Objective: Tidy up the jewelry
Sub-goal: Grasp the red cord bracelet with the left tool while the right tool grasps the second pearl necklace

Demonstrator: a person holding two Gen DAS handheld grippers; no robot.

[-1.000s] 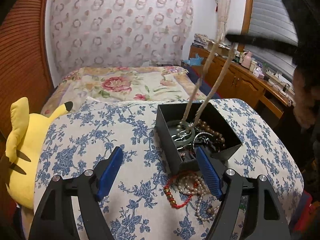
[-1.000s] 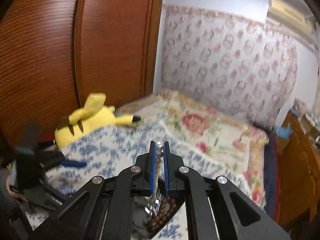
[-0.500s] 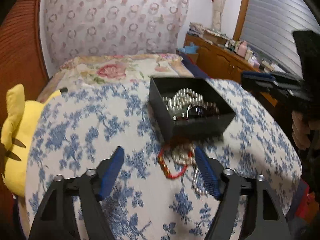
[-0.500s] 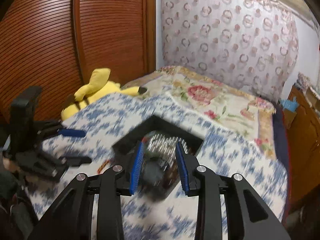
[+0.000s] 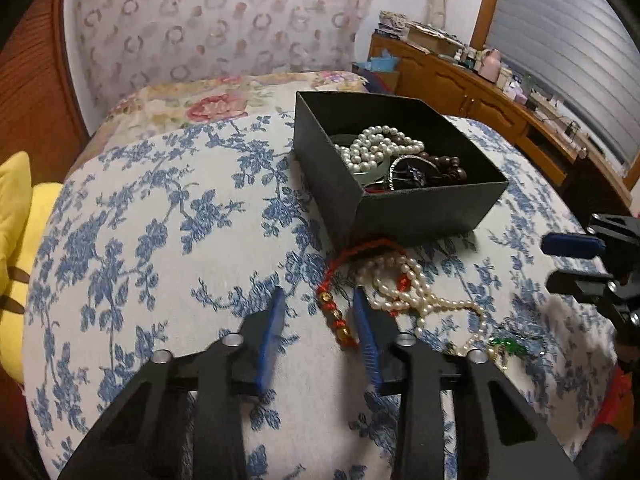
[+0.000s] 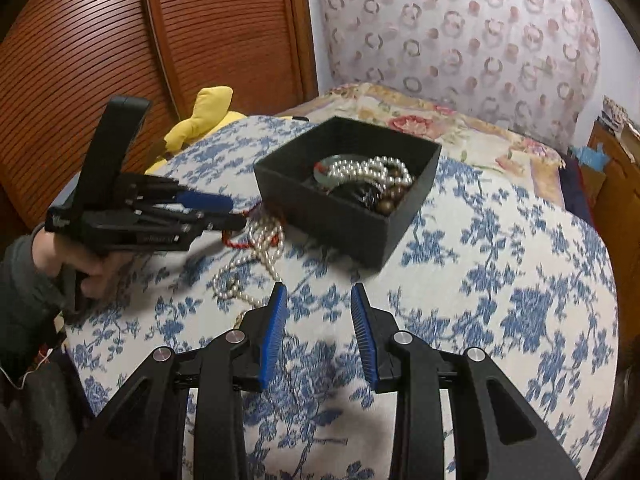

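Hovering low over the floral tablecloth (image 5: pixel 132 240), the left gripper (image 5: pixel 320 304) has just been closing its fingers around the red beaded bracelet (image 5: pixel 334 312), not yet pinching it; a pearl necklace (image 5: pixel 404 284) lies tangled beside it, before the black box (image 5: pixel 400 204) of jewelry. The right gripper (image 6: pixel 319 304) hangs parted, empty

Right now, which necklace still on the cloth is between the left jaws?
The red cord bracelet with gold beads. It lies between the closing left jaws, not yet pinched, while the pearl strand sprawls off to their right.
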